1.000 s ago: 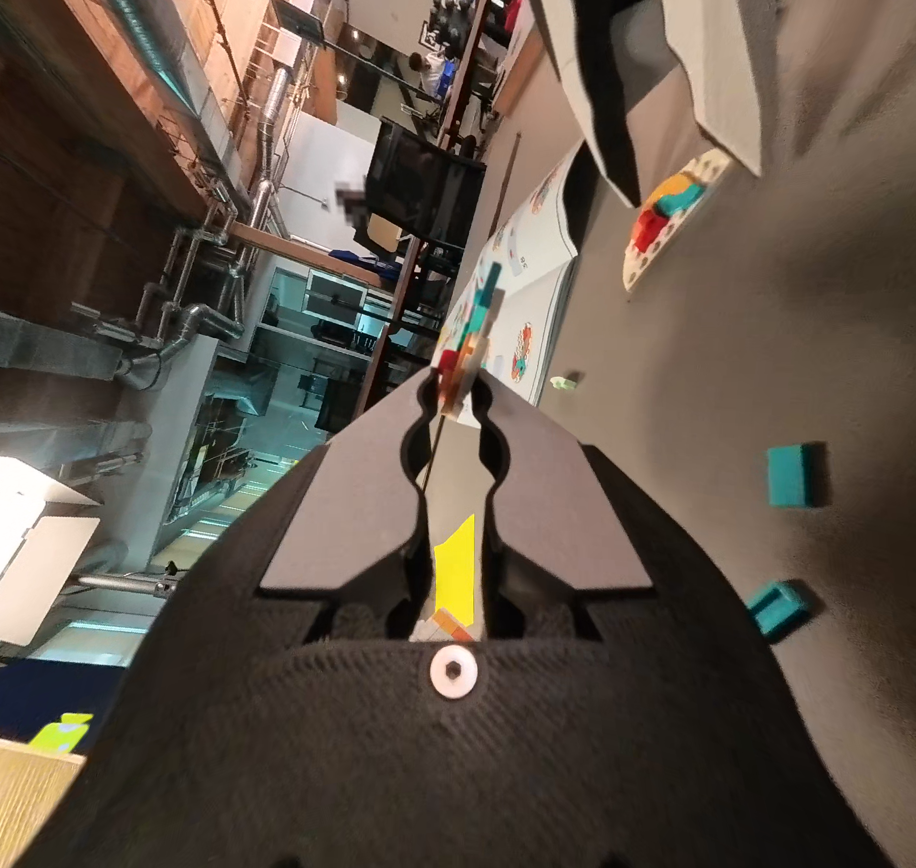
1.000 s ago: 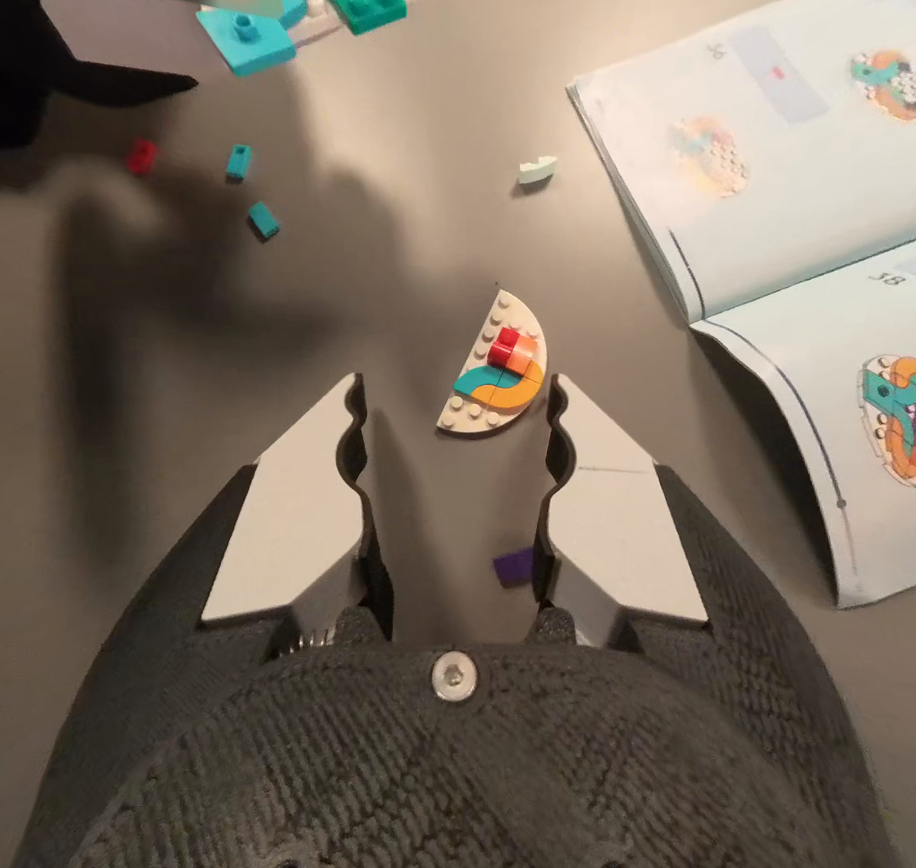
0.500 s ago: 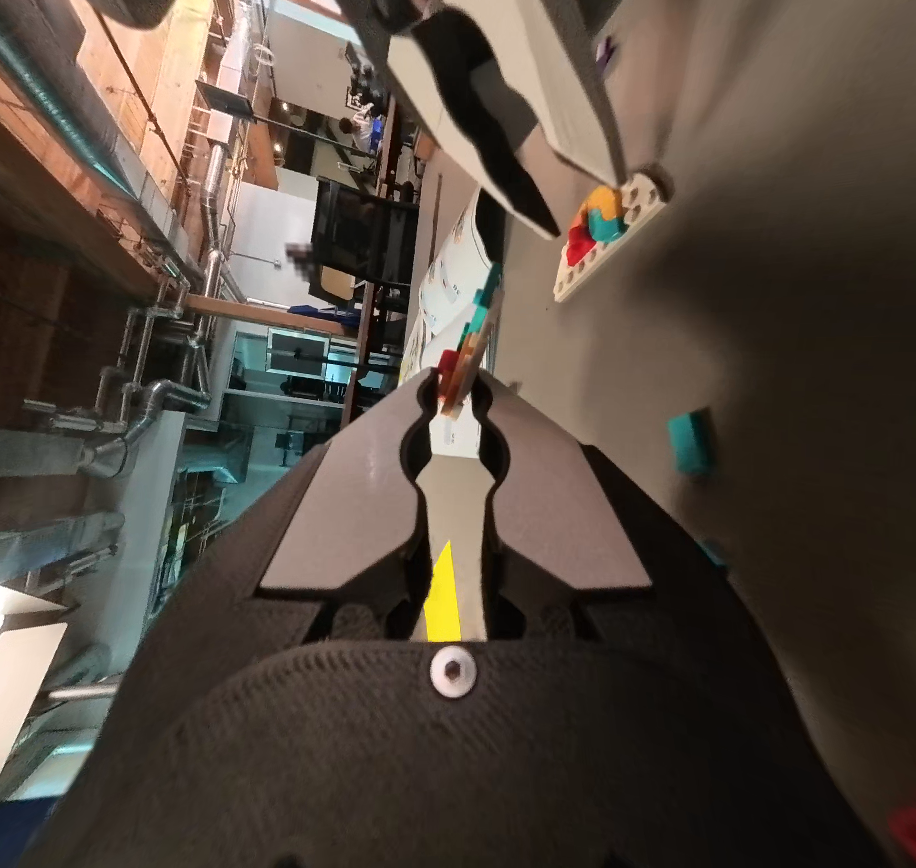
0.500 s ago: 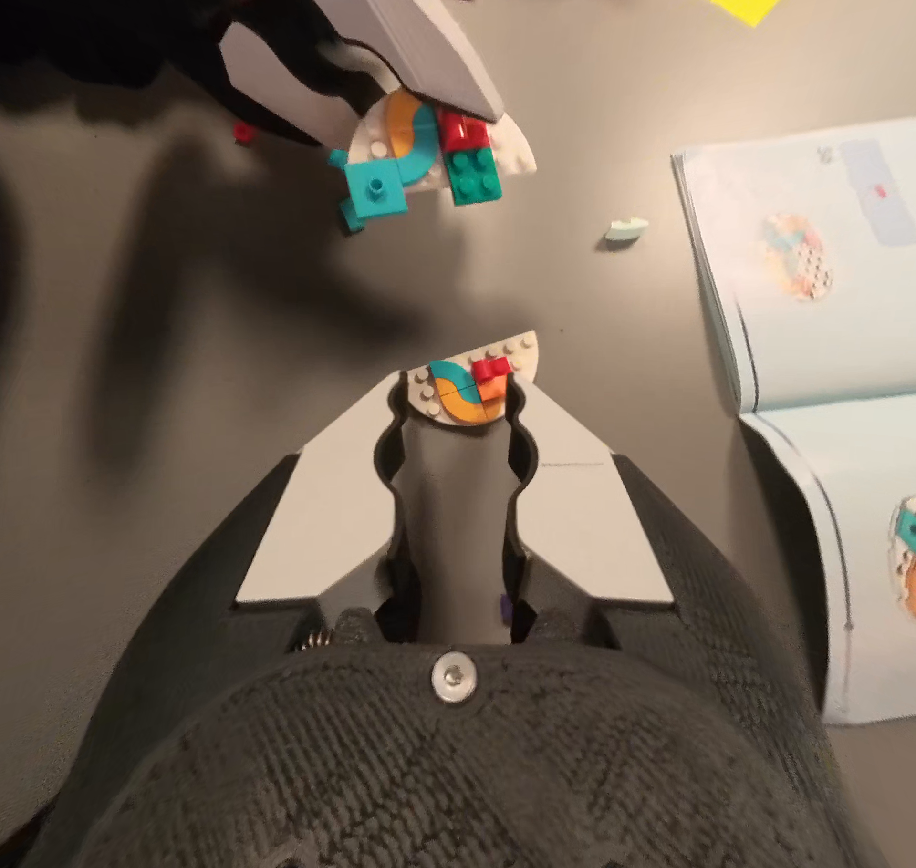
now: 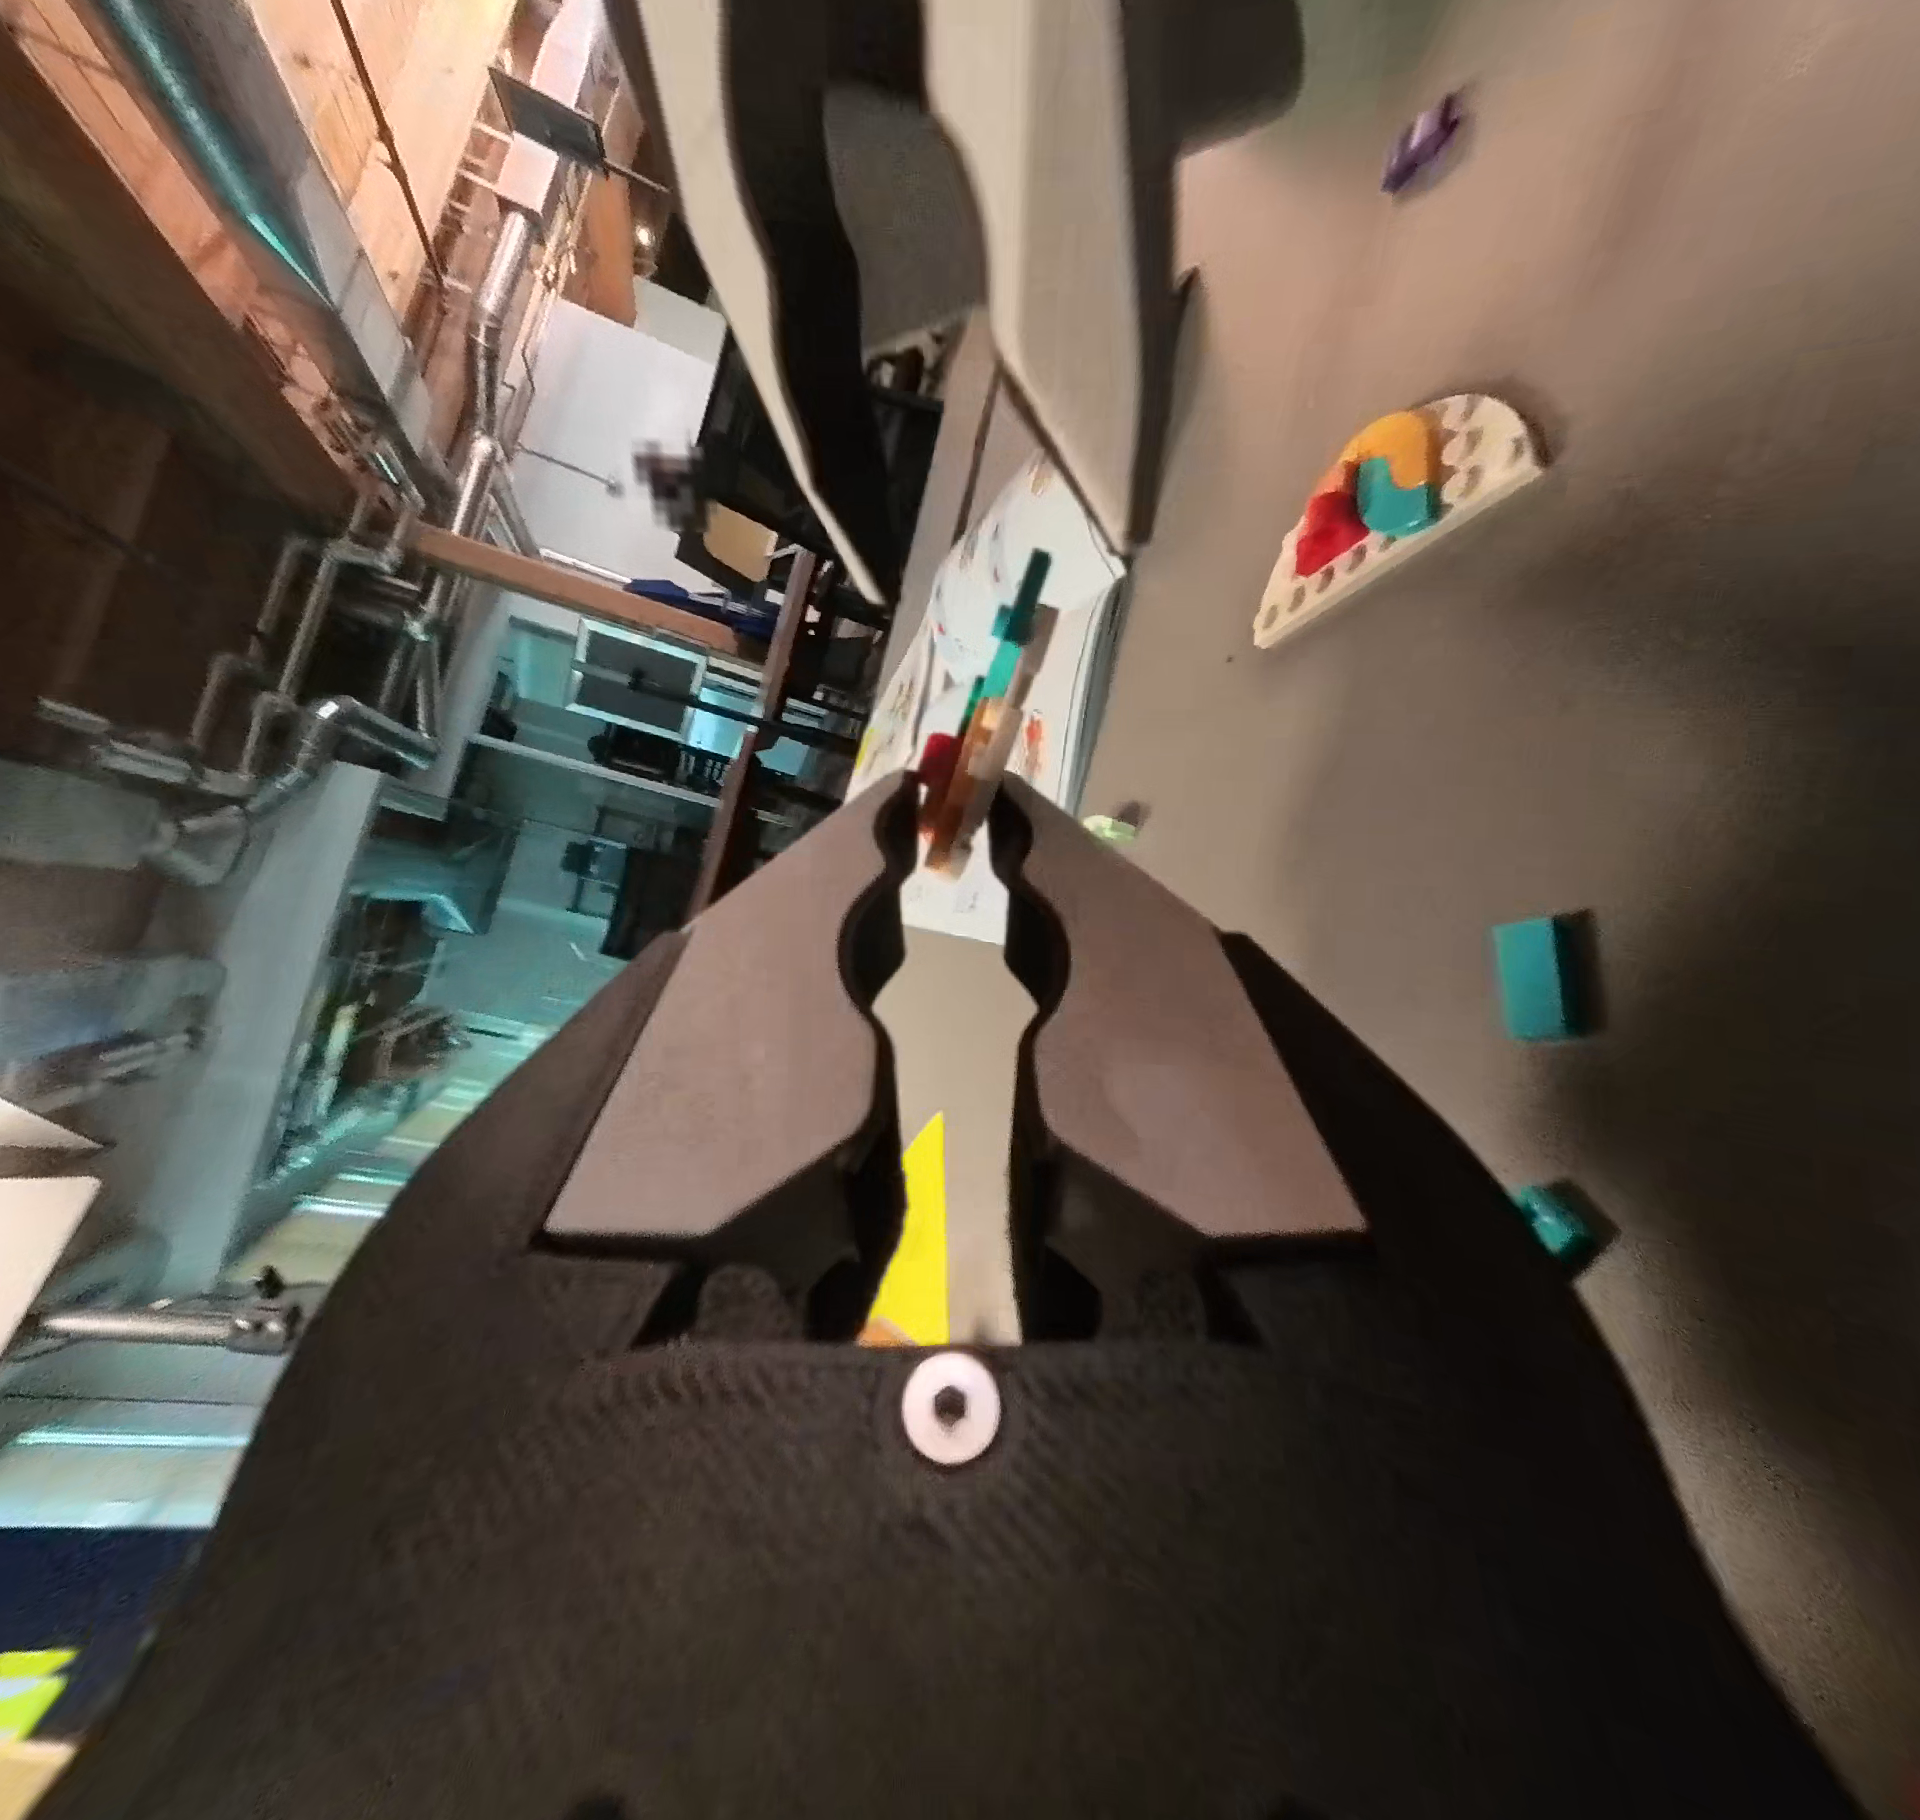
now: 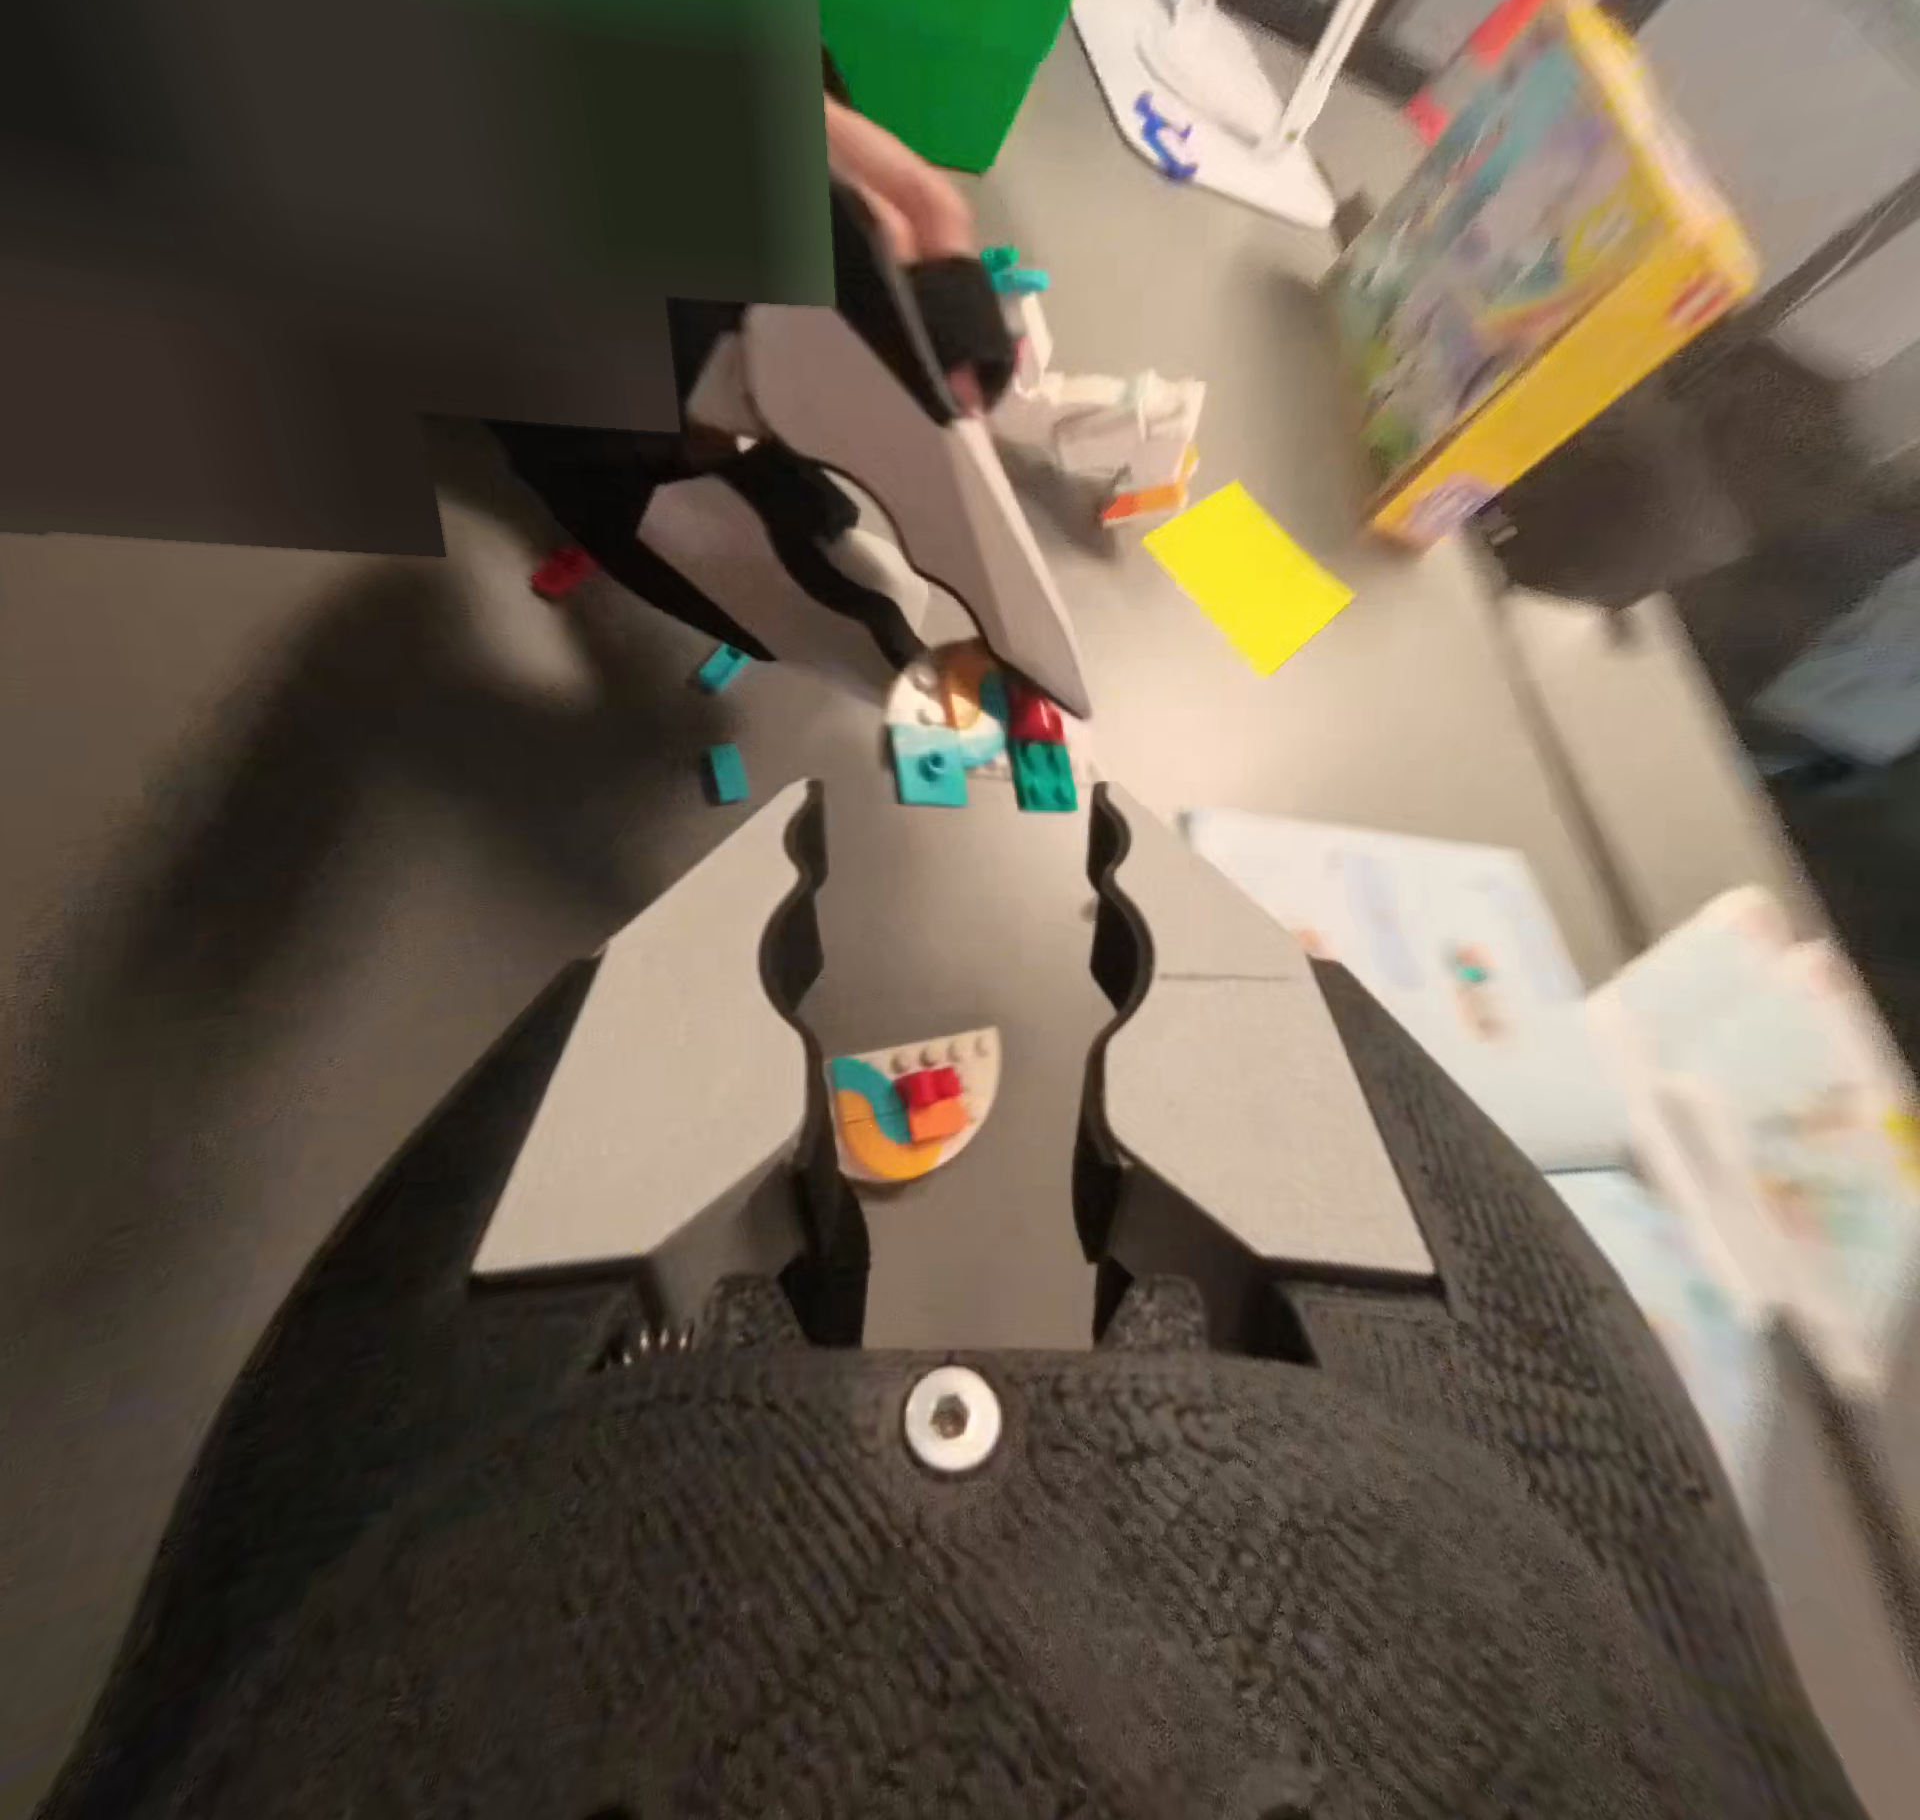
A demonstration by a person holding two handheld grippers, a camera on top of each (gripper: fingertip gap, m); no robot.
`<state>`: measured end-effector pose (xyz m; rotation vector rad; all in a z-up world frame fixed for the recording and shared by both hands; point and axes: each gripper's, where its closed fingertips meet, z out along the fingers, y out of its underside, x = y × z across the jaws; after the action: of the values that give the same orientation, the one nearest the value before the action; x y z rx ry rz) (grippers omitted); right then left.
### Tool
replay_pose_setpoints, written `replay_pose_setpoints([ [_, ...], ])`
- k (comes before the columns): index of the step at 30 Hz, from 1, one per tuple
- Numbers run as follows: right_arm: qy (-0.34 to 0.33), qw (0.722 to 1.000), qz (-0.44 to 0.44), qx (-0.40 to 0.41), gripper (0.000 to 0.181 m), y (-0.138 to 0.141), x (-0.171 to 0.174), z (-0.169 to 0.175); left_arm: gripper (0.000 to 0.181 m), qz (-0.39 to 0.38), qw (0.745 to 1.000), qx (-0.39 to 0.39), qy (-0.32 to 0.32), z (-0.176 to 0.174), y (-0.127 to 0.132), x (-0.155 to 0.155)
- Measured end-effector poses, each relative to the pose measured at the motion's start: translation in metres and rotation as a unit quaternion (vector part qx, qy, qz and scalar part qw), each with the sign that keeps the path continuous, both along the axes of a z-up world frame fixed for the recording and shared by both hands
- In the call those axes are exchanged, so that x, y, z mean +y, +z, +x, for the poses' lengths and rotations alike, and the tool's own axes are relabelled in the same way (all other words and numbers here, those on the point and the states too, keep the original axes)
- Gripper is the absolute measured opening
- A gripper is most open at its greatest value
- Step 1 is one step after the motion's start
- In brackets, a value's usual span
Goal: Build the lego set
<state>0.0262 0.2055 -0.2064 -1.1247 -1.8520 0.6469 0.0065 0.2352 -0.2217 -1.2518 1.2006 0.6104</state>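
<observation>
My left gripper (image 5: 958, 789) is shut on a white half-round lego plate assembly (image 5: 1000, 690) with teal, red and orange pieces, held edge-on above the table. In the right wrist view that assembly (image 6: 935, 771) hangs from the left gripper (image 6: 987, 684) just beyond my fingertips. My right gripper (image 6: 954, 802) is open and empty. A second half-round plate (image 6: 914, 1105) with teal, orange and red pieces lies flat on the grey table below the gap between its fingers. The left wrist view shows this plate (image 5: 1392, 513) on the table under the right gripper's fingers (image 5: 1081, 212).
Loose teal bricks (image 6: 724, 771) (image 6: 720, 667) and a red brick (image 6: 561, 570) lie left of the assembly. An open instruction booklet (image 6: 1403, 908) is on the right. A yellow sheet (image 6: 1247, 575), the lego box (image 6: 1538, 316), a white parts bag (image 6: 1112, 420) and a green bin (image 6: 935, 25) stand behind. Left and right tips are no more than a few centimetres apart.
My right gripper closed in around the second half-round plate, then opened and pulled up and back. The plate stays on the table. My left gripper keeps its grip and has come closer.
</observation>
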Motion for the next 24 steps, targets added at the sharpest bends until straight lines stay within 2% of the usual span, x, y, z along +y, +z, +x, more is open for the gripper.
replay_pose_setpoints([
  [4,0.006,0.986,0.166,-0.014,0.04,-0.005,-0.012,-0.005,0.012,-0.013,0.999,-0.033,-0.007,0.003,0.004,-0.001],
  [7,-0.013,0.965,0.262,-0.014,0.013,-0.004,-0.006,-0.006,0.012,-0.018,0.999,-0.046,-0.019,0.01,0.006,-0.004],
  [10,-0.024,0.945,0.326,-0.004,0.008,0.003,-0.003,-0.003,0.012,-0.033,0.996,-0.074,-0.026,0.012,0.009,-0.006],
  [14,-0.06,0.914,0.401,0.019,0.007,0.021,0.011,0.01,0.043,-0.116,0.978,-0.174,-0.015,0.003,0.014,-0.002],
  [16,-0.075,0.893,0.443,0.029,0.007,0.032,0.018,0.017,0.048,-0.168,0.954,-0.249,-0.01,-0.005,0.017,0.0],
  [17,-0.076,0.878,0.471,0.035,0.006,0.038,0.018,0.019,0.047,-0.208,0.93,-0.302,-0.023,-0.003,0.019,-0.001],
  [18,-0.075,0.861,0.502,0.04,0.006,0.043,0.018,0.02,0.047,-0.254,0.895,-0.363,-0.052,0.002,0.023,-0.005],
  [19,-0.071,0.842,0.533,0.042,0.006,0.048,0.018,0.021,0.047,-0.301,0.846,-0.429,-0.094,0.01,0.031,-0.012],
  [22,-0.046,0.794,0.604,0.043,0.006,0.054,0.011,0.018,0.057,-0.411,0.653,-0.598,-0.215,0.018,0.064,-0.027],
  [23,-0.035,0.78,0.623,0.044,0.007,0.054,0.008,0.016,0.061,-0.438,0.595,-0.63,-0.24,0.017,0.07,-0.029],
  [24,-0.024,0.768,0.639,0.045,0.006,0.054,0.005,0.013,0.061,-0.459,0.555,-0.647,-0.25,0.016,0.072,-0.03],
])
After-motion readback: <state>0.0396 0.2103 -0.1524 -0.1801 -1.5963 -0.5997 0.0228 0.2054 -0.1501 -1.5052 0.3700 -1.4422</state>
